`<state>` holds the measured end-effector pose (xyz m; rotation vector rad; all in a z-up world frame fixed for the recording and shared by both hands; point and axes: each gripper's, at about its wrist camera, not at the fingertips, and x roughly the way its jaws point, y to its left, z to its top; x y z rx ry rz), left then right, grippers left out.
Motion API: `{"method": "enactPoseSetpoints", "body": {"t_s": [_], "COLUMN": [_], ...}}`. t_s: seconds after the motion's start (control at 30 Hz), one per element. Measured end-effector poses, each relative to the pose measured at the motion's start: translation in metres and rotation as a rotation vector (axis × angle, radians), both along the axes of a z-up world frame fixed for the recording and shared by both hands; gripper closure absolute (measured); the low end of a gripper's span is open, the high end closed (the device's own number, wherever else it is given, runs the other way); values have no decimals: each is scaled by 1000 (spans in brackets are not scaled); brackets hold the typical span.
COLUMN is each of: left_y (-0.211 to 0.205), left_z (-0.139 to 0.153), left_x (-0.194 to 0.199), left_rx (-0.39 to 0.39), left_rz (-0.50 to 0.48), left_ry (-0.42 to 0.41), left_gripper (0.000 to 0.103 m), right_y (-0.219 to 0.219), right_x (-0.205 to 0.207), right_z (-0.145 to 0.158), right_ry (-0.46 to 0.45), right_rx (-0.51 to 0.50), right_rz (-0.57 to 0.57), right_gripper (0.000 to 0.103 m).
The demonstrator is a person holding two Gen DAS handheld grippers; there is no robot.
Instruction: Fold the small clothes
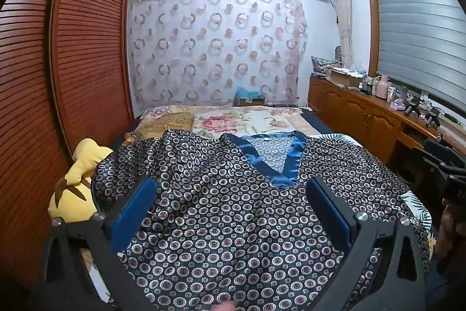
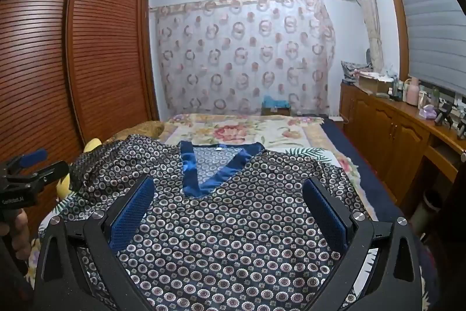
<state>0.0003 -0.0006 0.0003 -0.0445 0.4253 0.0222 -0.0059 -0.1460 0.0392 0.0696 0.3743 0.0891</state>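
A dark satin top with a small ring pattern and a blue V-neck band lies spread face up on the bed, neck away from me. Its left sleeve is bunched up. The top also shows in the right wrist view. My left gripper hovers over the chest of the top, jaws wide open and empty. My right gripper hovers just below the V-neck, also wide open and empty. The left gripper shows at the left edge of the right wrist view.
A yellow plush toy lies at the bed's left edge beside the bunched sleeve. A slatted wooden wardrobe stands on the left. A wooden sideboard with bottles runs along the right. A floral bedspread covers the far half of the bed.
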Motion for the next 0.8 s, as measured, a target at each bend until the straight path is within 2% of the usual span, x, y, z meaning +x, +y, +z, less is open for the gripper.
{"method": "enactPoseSetpoints", "body": {"t_s": [0.8], "left_y": [1], "left_z": [11], "left_x": [-6], "left_rx": [9], "left_rz": [11], "left_ry": [-29], "left_gripper": [0], "right_y": [2], "right_x": [-1], "right_z": [2], "right_ry": [-2], "right_rx": [-3], "right_rz": [3], "right_gripper": [0]}}
